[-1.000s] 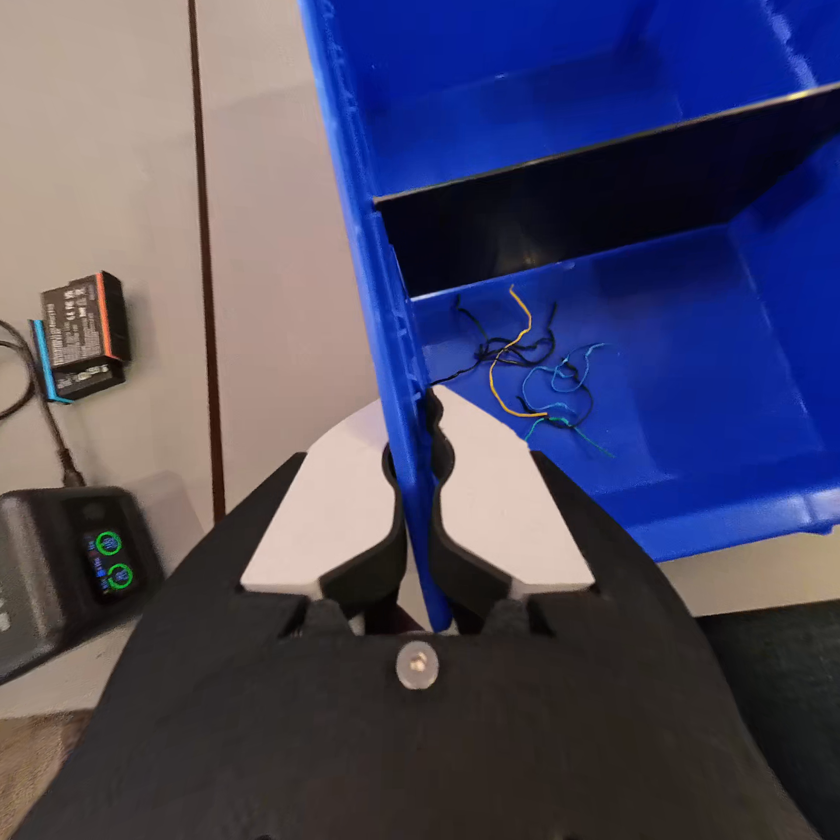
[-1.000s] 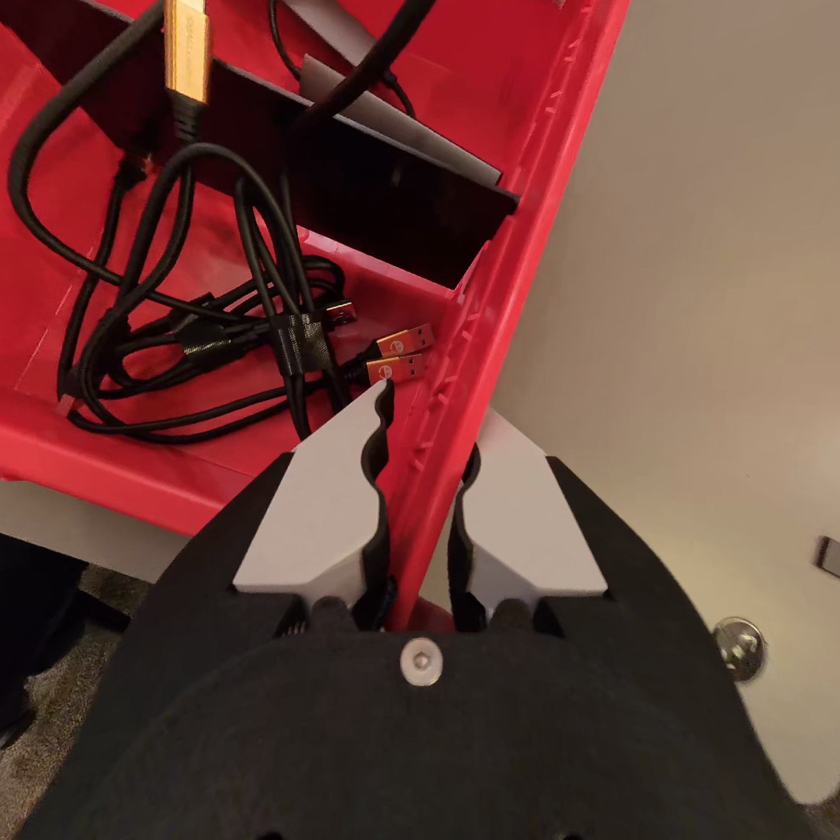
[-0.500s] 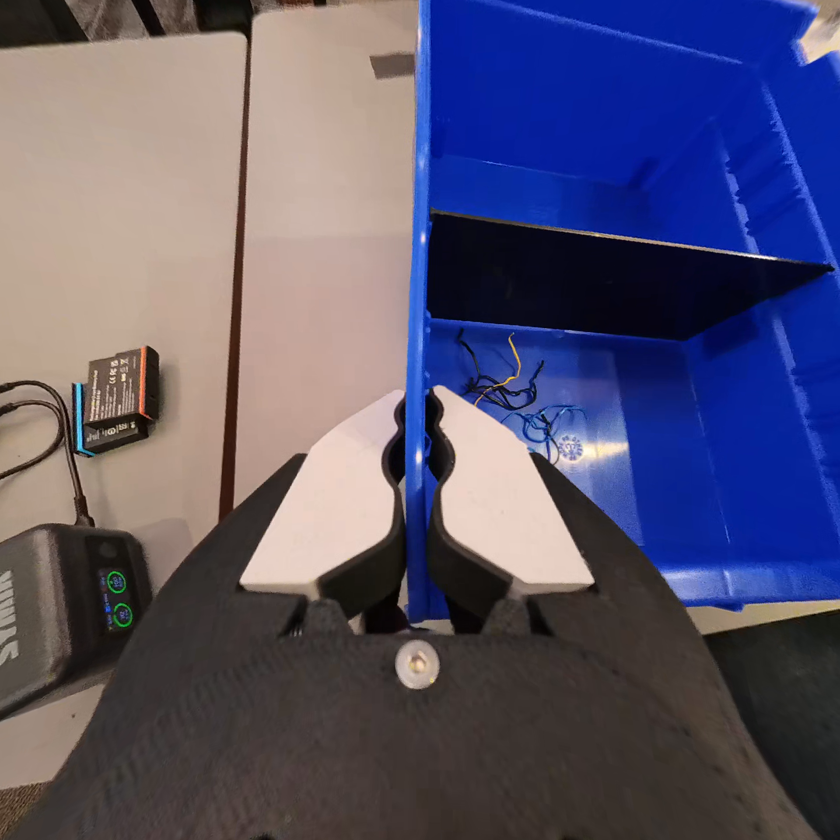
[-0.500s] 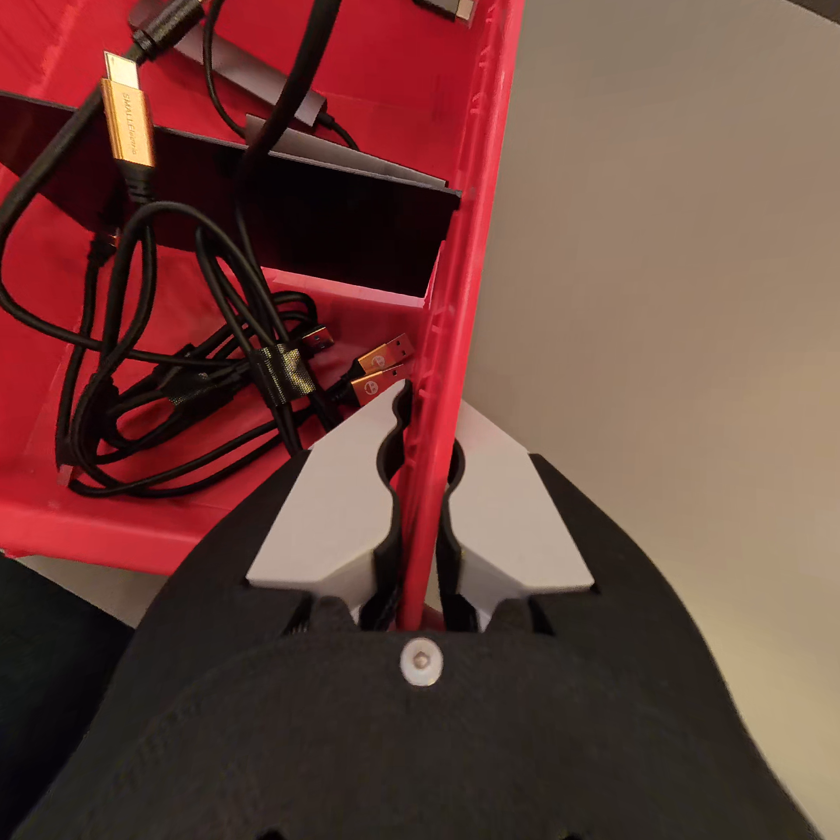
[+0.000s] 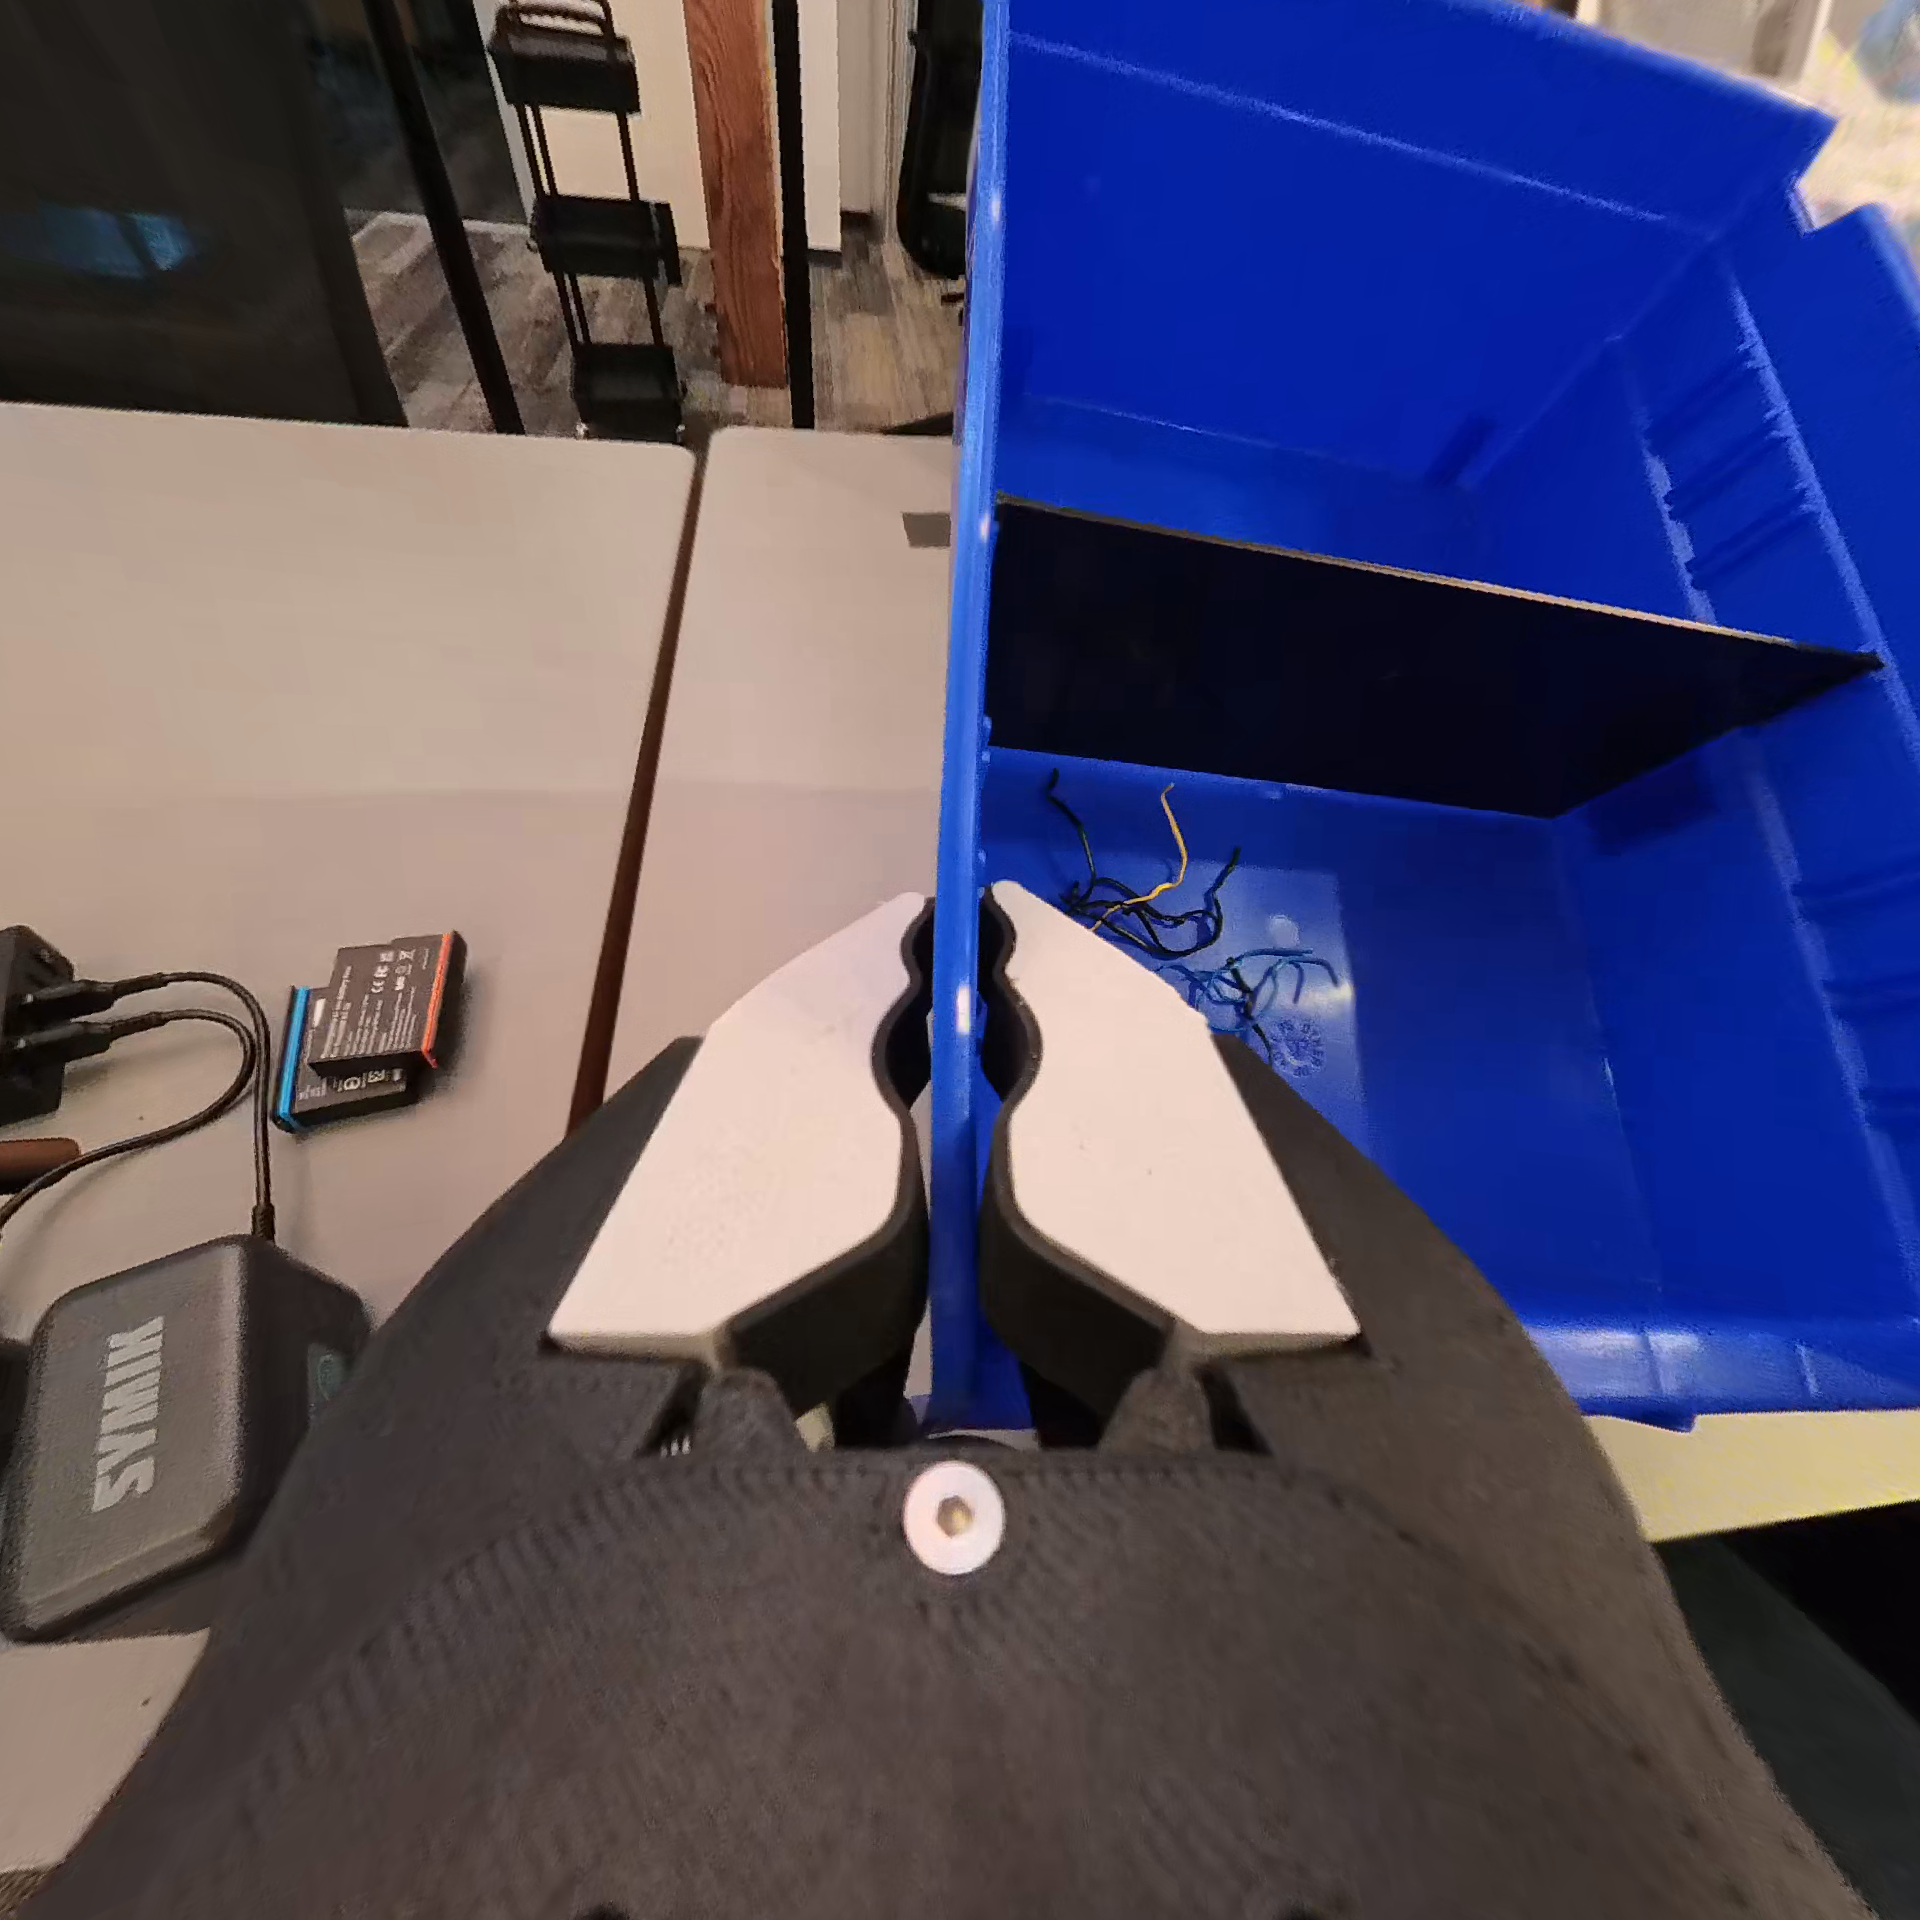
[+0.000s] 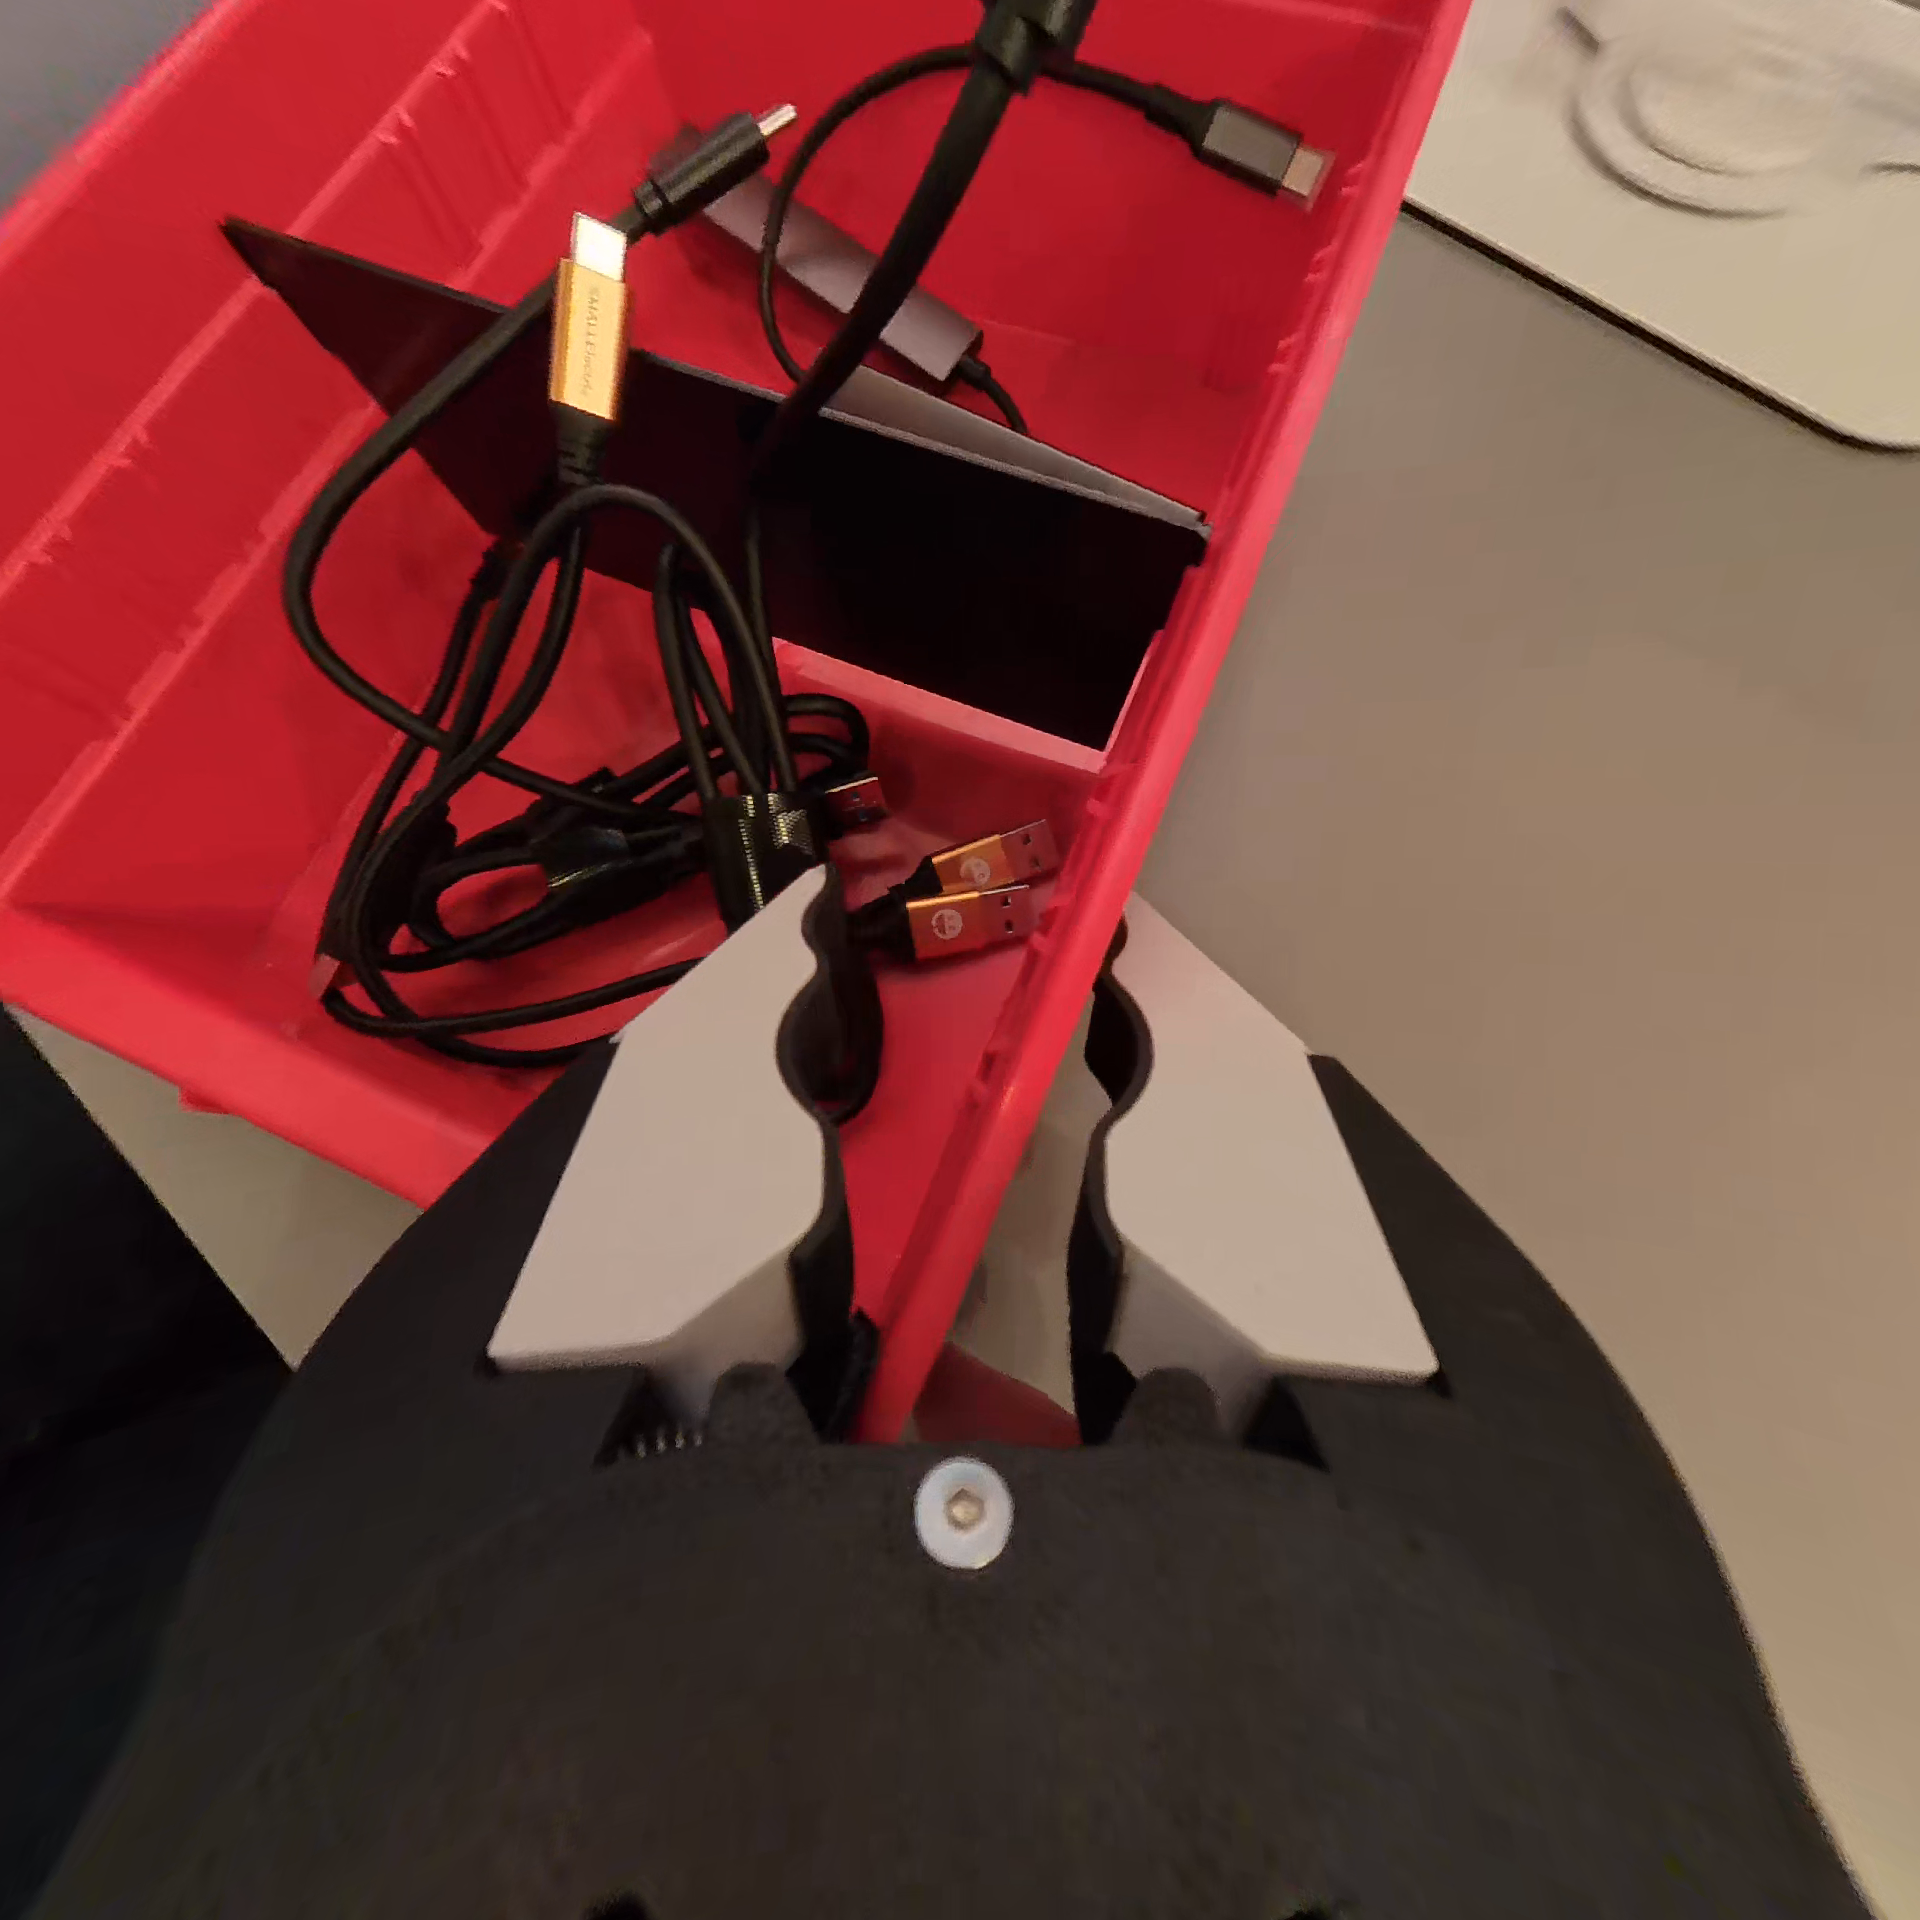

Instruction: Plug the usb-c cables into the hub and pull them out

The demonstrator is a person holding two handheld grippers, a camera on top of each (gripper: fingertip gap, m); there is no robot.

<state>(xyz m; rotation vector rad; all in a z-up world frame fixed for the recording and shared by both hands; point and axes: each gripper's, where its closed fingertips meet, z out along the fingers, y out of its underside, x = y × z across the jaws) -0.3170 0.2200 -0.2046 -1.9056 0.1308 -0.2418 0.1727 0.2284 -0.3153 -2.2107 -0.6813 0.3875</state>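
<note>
In the right wrist view a red bin (image 6: 1226, 582) holds tangled black USB cables (image 6: 582, 821). They have a gold USB-C plug (image 6: 589, 312), a grey USB-C plug (image 6: 1257, 156) and orange USB-A plugs (image 6: 977, 894). A slim grey hub (image 6: 935, 332) lies in the far compartment behind a black divider (image 6: 935, 561). My right gripper (image 6: 977, 904) is open, with one finger on each side of the bin's right wall. In the left wrist view my left gripper (image 5: 956, 909) is shut on the left wall of a blue bin (image 5: 1455, 1091).
The blue bin has a black divider (image 5: 1351, 675) and thin wire scraps (image 5: 1153, 904) in its near compartment. On the grey table (image 5: 312, 675) to the left lie two small batteries (image 5: 364, 1029) and a black charger box (image 5: 135, 1423) with cables. A white object (image 6: 1714, 156) sits beyond the red bin. There is about 50 centimetres between the tips of the two grippers.
My right gripper, shut on the red bin's wall half a second ago, has opened. My left gripper stays clamped on the blue bin's wall, and its view has tilted up towards the room.
</note>
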